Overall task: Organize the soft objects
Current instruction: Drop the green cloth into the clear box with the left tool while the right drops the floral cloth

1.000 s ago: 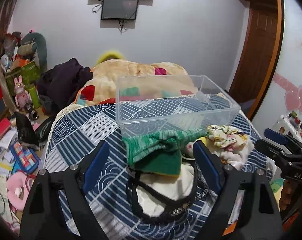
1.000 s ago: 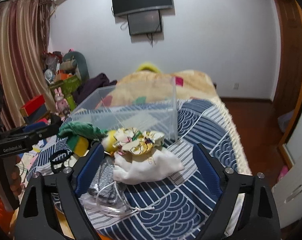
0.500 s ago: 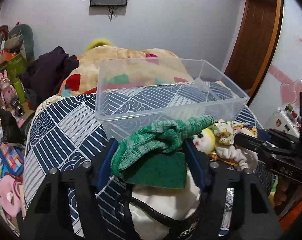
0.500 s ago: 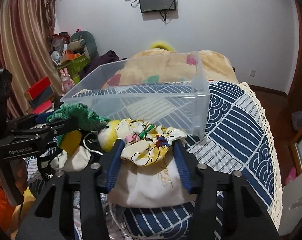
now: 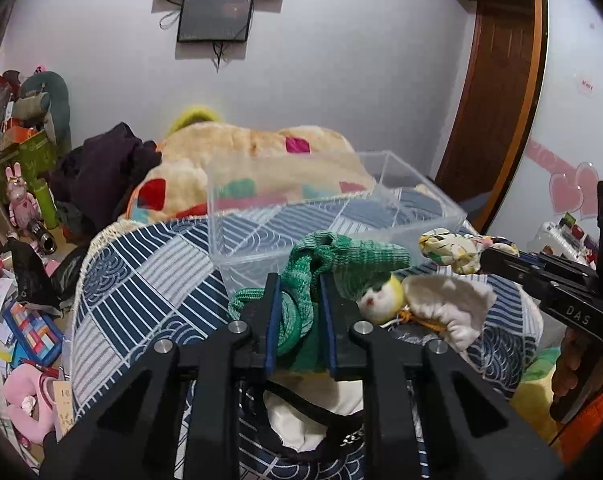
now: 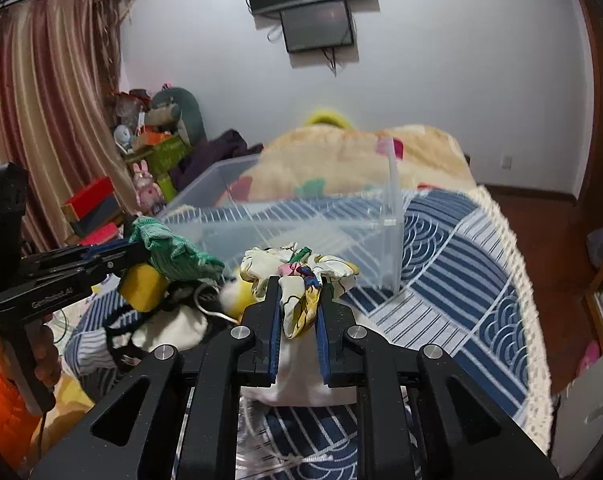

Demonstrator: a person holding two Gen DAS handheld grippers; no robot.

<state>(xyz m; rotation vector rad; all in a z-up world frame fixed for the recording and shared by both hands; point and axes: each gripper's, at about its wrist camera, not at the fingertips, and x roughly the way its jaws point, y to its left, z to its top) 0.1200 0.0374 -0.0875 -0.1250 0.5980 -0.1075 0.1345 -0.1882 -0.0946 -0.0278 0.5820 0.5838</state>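
Note:
My left gripper (image 5: 299, 280) is shut on a green knitted cloth (image 5: 341, 258) and holds it lifted just in front of the clear plastic bin (image 5: 333, 216). My right gripper (image 6: 299, 282) is shut on a floral fabric scrunchie (image 6: 297, 276), also raised near the bin's front wall (image 6: 301, 224). The left gripper and green cloth also show in the right wrist view (image 6: 173, 248). The right gripper with the scrunchie shows in the left wrist view (image 5: 457, 250). A white drawstring pouch (image 5: 449, 300), a small yellow plush (image 5: 383, 300) and a black-trimmed white cloth (image 5: 313, 412) lie on the bed.
The bin stands on a blue patterned bedspread (image 6: 461, 272) with a beige blanket (image 5: 253, 156) behind it. Toys and boxes clutter the floor at left (image 5: 25, 320). A wooden door (image 5: 493, 112) is at right. The bed's fringe edge (image 6: 529, 320) drops to the floor.
Both grippers closed: the left on the green cloth, the right on the floral scrunchie. Both items are now lifted off the pile toward the bin.

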